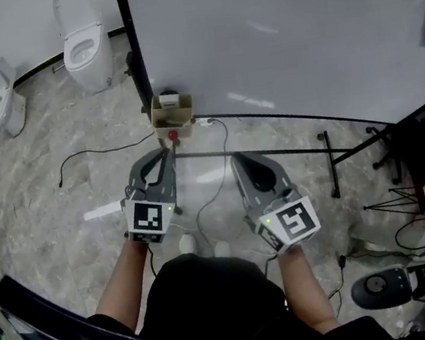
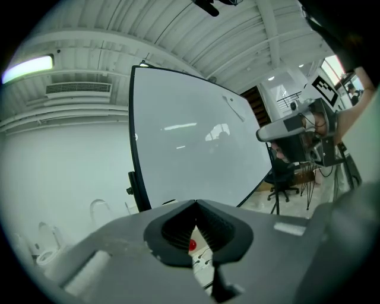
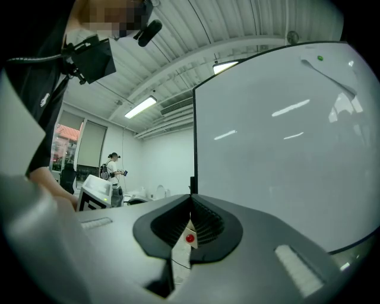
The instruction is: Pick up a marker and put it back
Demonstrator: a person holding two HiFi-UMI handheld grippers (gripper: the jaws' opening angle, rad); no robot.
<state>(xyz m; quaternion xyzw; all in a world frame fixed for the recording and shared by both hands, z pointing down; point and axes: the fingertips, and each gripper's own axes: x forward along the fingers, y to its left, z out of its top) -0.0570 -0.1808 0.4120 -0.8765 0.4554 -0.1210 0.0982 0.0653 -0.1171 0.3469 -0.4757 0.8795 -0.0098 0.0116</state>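
A small cardboard box (image 1: 171, 114) hangs at the whiteboard's (image 1: 293, 29) lower left corner. Just below it shows the red end of a marker (image 1: 172, 136). My left gripper (image 1: 167, 152) points at that red end from close by, jaws shut and tips meeting, with nothing between them. My right gripper (image 1: 237, 158) is level with it to the right, also shut and empty. In the left gripper view the gripper's tips (image 2: 195, 203) touch and the marker's red end (image 2: 192, 244) shows through the gap behind them. The right gripper (image 3: 191, 197) frames the same red end (image 3: 189, 238).
The whiteboard stands on a black frame with a floor bar and legs (image 1: 330, 165). Cables (image 1: 96, 153) trail over the marble floor. White toilets (image 1: 85, 45) stand at the back left. A chair base (image 1: 380, 286) and clutter sit at the right.
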